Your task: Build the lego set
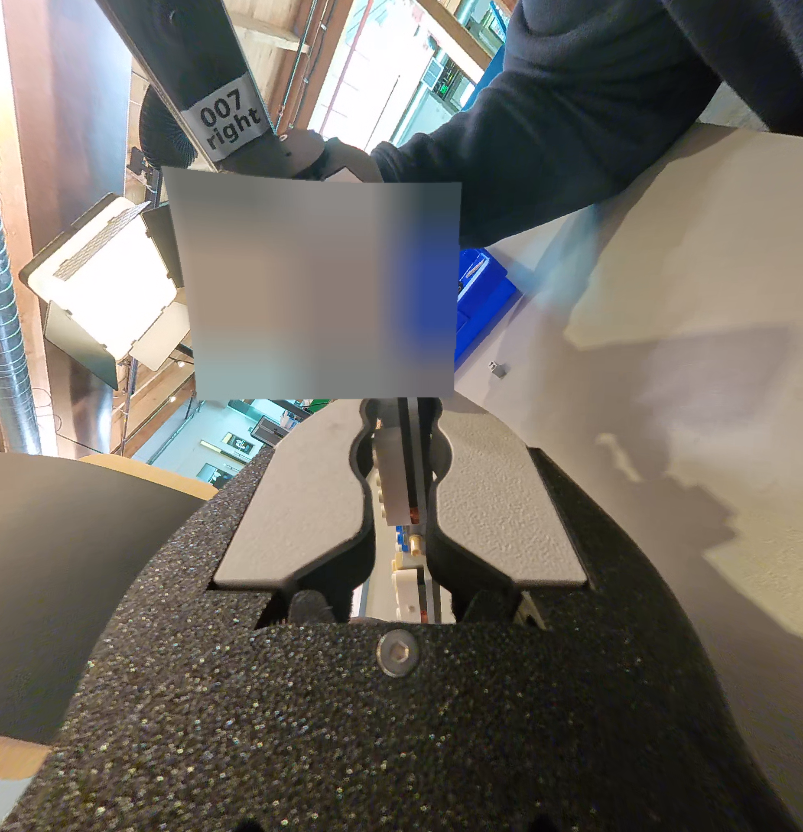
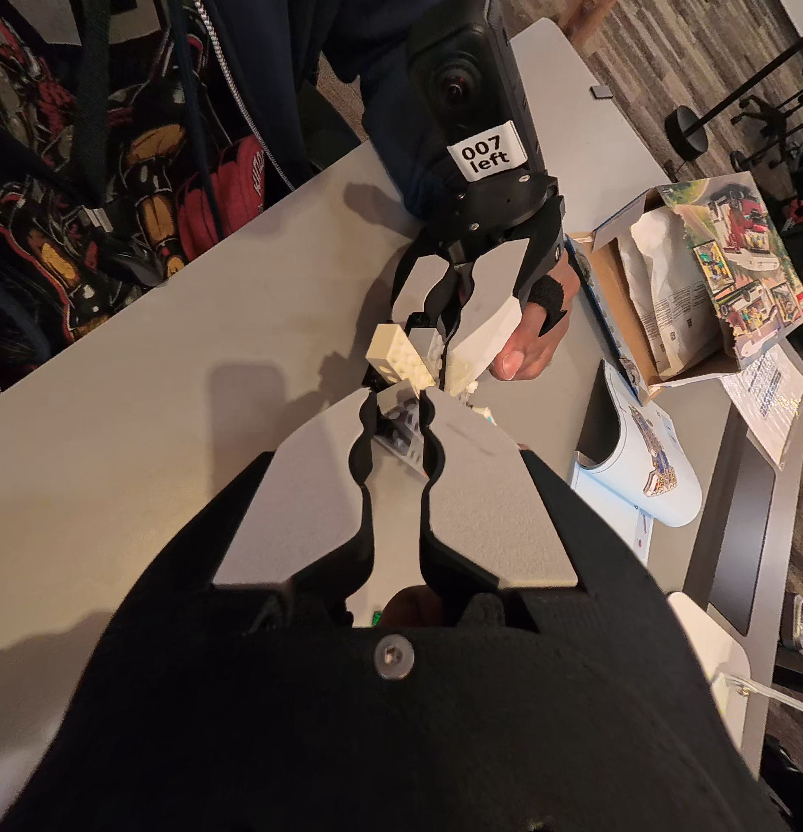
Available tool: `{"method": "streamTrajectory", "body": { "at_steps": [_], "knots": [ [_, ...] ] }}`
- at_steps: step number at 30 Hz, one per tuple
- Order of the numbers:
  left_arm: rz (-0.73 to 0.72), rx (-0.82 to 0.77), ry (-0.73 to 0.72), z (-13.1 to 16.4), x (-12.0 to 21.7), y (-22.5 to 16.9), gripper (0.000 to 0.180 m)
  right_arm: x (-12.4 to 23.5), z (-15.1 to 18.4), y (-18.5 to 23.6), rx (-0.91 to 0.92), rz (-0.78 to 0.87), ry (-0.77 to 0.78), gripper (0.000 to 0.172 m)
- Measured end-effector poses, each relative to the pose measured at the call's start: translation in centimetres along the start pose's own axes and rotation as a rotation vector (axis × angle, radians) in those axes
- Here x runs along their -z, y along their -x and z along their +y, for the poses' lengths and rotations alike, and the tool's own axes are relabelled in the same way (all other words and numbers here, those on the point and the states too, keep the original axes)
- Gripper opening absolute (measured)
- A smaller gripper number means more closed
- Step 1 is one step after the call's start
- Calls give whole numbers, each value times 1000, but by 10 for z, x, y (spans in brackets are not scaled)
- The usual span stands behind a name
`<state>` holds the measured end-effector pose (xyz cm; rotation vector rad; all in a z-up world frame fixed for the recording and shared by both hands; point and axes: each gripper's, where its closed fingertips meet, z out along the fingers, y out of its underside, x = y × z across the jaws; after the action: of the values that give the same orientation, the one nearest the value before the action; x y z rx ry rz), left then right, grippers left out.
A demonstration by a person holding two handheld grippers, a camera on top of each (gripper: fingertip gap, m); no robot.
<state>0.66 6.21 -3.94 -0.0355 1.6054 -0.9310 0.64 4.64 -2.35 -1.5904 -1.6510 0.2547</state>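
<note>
the left hand-held gripper [image 2: 444, 346] is clamped on a toy-brick assembly [image 2: 401, 355] of white, grey and black bricks, held above the grey surface [image 2: 165, 405]. the right hand-held gripper [image 2: 397, 398] is closed on a small grey brick [image 2: 392, 396] at the near end of that assembly. to the right, on the surface, lie an open cardboard box [image 2: 687, 279] and a pale blue instruction booklet [image 2: 651, 468]. a bare hand [image 2: 530, 342] grips the left tool.

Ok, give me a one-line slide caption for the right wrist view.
Two handheld grippers meet over a grey table: right gripper and left gripper both clamp one white-and-grey brick build.
</note>
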Motion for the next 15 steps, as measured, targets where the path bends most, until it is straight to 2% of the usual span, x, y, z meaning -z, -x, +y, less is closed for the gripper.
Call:
{"method": "streamTrajectory", "body": {
  "at_steps": [10,15],
  "knots": [
    [30,-5,6,1,-3,-7,20,1,6,10,-27,-60,50,18],
    [30,-2,11,2,-4,-7,21,2,7,8,-3,-29,100,17]
  ]
}}
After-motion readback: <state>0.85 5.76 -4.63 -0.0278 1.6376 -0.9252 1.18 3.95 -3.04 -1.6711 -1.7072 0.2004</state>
